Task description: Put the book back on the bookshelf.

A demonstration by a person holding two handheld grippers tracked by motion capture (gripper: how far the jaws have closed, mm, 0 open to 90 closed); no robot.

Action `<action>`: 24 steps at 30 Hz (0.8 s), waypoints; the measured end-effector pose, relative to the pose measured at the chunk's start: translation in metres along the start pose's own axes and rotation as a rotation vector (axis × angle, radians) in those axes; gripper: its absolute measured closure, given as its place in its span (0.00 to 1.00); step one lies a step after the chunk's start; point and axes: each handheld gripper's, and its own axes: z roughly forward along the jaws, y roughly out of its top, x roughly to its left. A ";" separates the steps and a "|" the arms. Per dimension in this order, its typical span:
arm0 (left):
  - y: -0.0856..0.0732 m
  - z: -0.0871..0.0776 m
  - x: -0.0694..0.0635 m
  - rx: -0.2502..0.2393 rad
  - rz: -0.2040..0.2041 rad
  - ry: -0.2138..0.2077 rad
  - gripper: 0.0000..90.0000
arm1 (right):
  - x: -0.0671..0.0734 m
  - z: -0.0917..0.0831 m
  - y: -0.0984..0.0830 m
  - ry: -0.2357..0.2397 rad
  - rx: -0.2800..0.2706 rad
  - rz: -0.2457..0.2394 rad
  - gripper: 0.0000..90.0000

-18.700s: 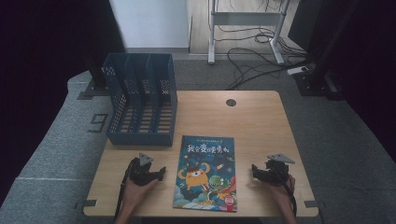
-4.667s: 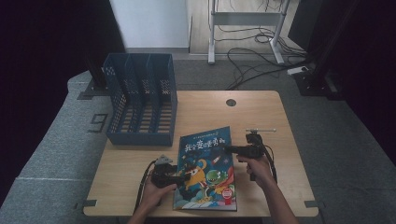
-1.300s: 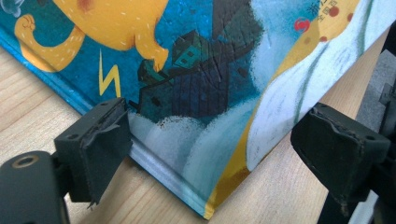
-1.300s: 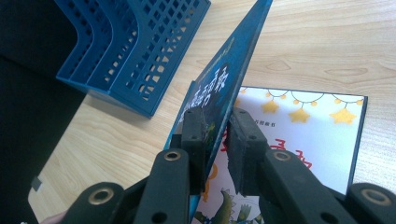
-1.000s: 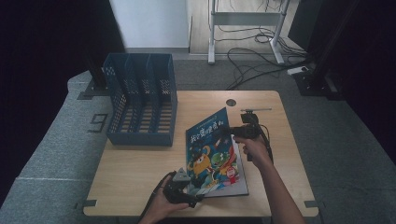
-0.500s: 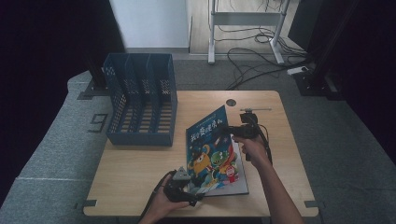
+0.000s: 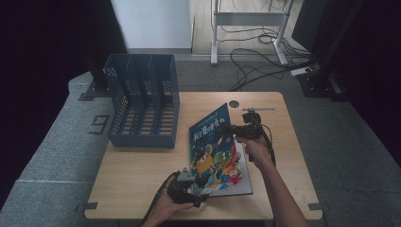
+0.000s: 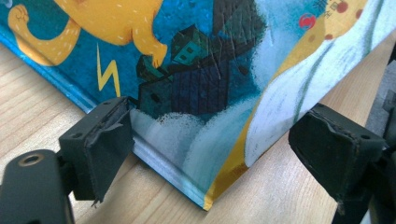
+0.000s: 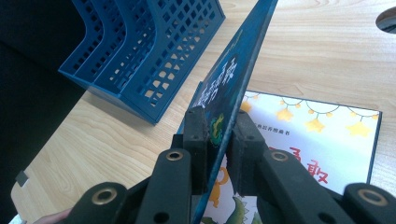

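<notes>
A thin picture book (image 7: 218, 151) with a glossy printed cover, blue and crowded with orange and yellow cartoon figures, is seen on the right half of a pale wood-grain table (image 7: 137, 170), just beside a dark blue plastic file rack (image 7: 142, 106) whose walls are pierced with a grid of square holes and divided into upright slots. The front cover (image 9: 233, 79) is lifted to a steep tilt and is clamped by its free edge between the narrowly set black jaws of the right gripper (image 9: 217, 135), whose blocky rubber pads (image 9: 195, 126) are pressed against both faces of the stiff board; beneath it a white first page with a string of yellow stars is exposed. The left gripper (image 8: 210, 149) is held at the near corner of the book with its jaws spread wide, the squared foam-like pads (image 8: 105, 140) scuffed and torn at the edges, one of them just against the spine edge and the other apart from the cover; the corner itself is shown worn, with fine scratches across the gloss. In the high view the left gripper (image 7: 187, 189) is seen at the bottom edge of the book and the right gripper (image 7: 241, 130) near its top edge. Compared with about five seconds before, when the book was lying closed and flat, the cover has been raised and opened; against half a second before, hardly any difference is to be made out.
</notes>
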 end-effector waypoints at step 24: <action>0.003 0.008 0.010 0.036 -0.085 0.010 0.10 | 0.017 -0.021 0.003 -0.003 -0.098 -0.078 0.88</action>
